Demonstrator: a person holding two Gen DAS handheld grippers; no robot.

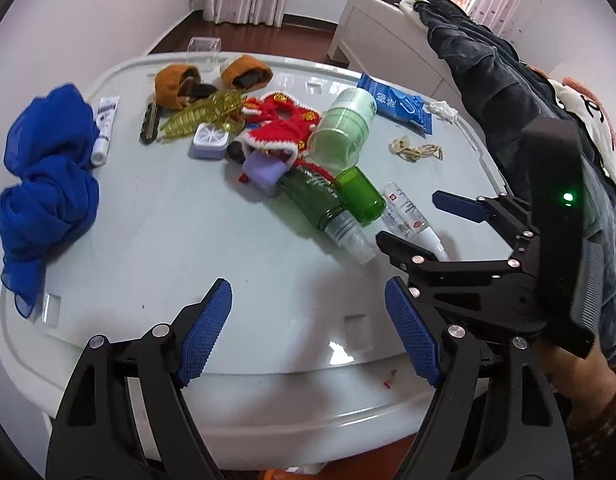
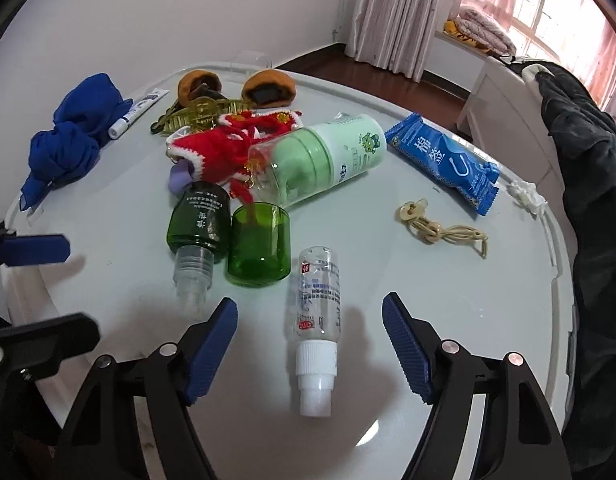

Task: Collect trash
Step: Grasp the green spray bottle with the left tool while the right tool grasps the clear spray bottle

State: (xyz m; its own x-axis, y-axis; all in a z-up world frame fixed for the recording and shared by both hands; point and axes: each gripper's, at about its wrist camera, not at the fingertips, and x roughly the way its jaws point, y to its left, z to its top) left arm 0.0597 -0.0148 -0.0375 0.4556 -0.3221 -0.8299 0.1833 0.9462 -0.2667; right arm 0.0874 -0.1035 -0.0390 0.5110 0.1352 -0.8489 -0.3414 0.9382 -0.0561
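Our right gripper hovers with jaws apart over the small clear bottle, which lies on the bench near its front edge, white cap toward us. It looks light, stiff and slick, likely to roll; we judge the mid-body the best hold. Our left gripper is also spread, empty. The green cup crowds the left; the right is open.

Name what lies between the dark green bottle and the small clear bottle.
The green cap lies on its side between dark green bottle and small clear bottle, in the right wrist view.
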